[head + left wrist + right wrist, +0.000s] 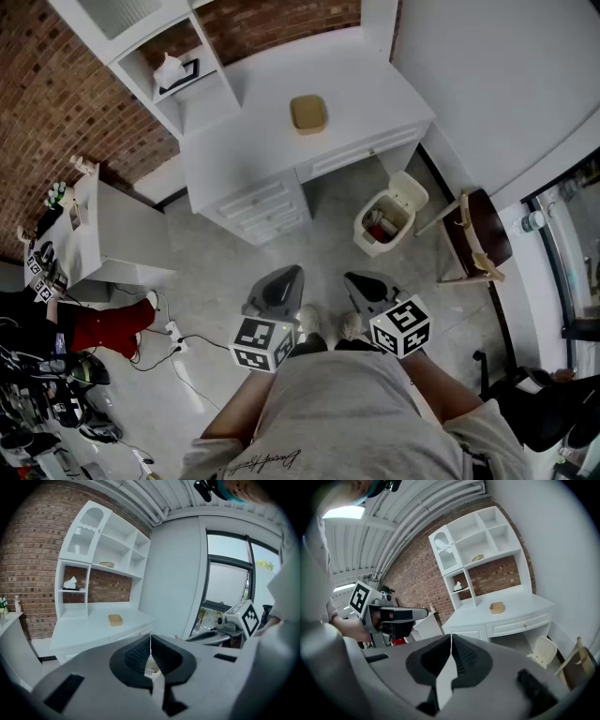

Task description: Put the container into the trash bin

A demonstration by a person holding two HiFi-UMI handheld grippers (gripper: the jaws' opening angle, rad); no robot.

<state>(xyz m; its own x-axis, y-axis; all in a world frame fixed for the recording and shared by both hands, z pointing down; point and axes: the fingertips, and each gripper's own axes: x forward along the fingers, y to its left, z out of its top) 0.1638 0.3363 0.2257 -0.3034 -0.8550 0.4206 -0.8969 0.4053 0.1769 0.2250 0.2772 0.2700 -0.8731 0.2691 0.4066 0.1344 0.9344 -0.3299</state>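
While the container (308,113) sits alone on the white desk (253,141), we judge the task not yet begun.
We hold the left gripper (150,641) and the right gripper (451,641) close to our body, well apart from the container, each with its jaws pressed together on nothing. Everything is left to do: reach, grasp, carry, and drop it into the trash bin (410,193), which stands open on the floor beside the desk. We count one container, one bin, two grippers.

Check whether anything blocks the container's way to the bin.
Nothing visible does. The container sits alone on the desk; the bin stands open on the floor by the desk's front edge.
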